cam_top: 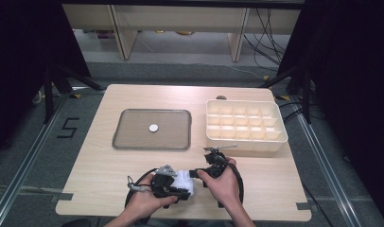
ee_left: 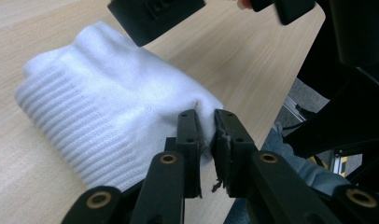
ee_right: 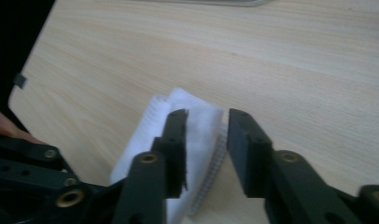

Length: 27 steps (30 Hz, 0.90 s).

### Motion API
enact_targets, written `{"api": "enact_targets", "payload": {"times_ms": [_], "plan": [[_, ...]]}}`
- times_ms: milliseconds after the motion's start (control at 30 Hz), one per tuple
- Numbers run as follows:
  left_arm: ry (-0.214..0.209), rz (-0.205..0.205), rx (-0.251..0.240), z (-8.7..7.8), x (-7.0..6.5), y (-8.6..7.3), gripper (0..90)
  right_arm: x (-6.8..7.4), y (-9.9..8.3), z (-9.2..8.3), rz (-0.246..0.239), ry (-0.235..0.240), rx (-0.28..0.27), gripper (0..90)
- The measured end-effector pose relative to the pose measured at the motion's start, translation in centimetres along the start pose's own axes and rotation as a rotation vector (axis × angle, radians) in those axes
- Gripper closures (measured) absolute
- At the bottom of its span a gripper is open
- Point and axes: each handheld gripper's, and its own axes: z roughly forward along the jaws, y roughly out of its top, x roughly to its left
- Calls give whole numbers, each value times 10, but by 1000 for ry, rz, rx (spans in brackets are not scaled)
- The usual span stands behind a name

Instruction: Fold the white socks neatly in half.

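While the left gripper is pinching one corner of the folded white sock between nearly closed jaws, it is anchoring the bundle on the counter near the person's edge — presumably so the fabric cannot slide. The right gripper is standing with released jaws straddling the sock's opposite end, pads apart from the cloth — seemingly being set for a fresh grasp on the fold.

A lab-like recording room: a pale wooden tabletop stands on grey carpet between black curtains, with tripod legs, loose cables, and a taped floor marking "5".
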Motion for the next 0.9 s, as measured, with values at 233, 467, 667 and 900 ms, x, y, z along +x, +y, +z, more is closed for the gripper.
{"api": "enact_targets", "payload": {"times_ms": [233, 467, 667, 900], "plan": [[-8, 23, 23, -1, 1, 0, 765, 1, 2, 13, 44, 39, 82, 509], [-14, 41, 18, -16, 0, 1, 657, -3, 0, 25, 97, 51, 155, 489], [-21, 8, -22, -48, 12, 1, 569, -6, 1, 28, 105, 47, 177, 486], [37, -51, -8, -40, 36, -2, 577, -11, 1, 35, 100, 95, 178, 494]]}}
